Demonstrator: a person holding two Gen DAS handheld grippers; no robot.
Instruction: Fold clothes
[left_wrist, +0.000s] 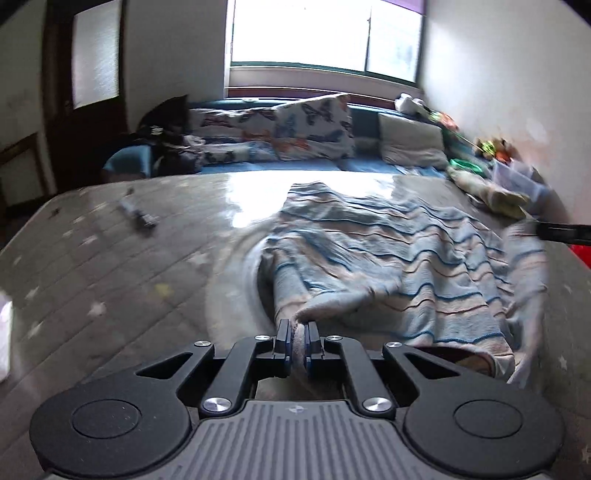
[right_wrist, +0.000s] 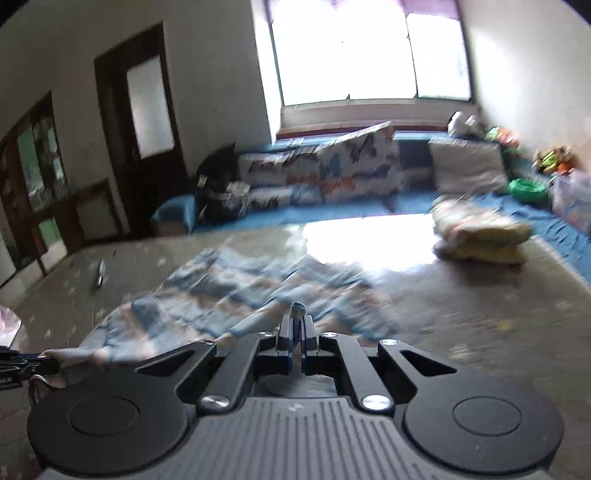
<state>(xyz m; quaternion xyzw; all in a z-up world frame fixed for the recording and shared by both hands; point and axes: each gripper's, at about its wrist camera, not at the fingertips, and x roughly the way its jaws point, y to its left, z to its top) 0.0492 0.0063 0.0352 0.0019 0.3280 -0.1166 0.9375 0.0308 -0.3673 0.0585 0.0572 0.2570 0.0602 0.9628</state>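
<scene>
Your left gripper (left_wrist: 296, 338) and right gripper (right_wrist: 296, 326) each pinch the fuzzy striped blanket (left_wrist: 388, 251), fingers clamped on its near edge. It stretches lengthwise away from you toward the window (left_wrist: 325, 33), rumpled on the glossy counter (left_wrist: 129, 266).

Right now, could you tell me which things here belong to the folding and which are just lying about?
Job: striped cloth, pinched by left tool and right tool.
Lying about: pillows, yellow bundle, green bowl, small dark item.
</scene>
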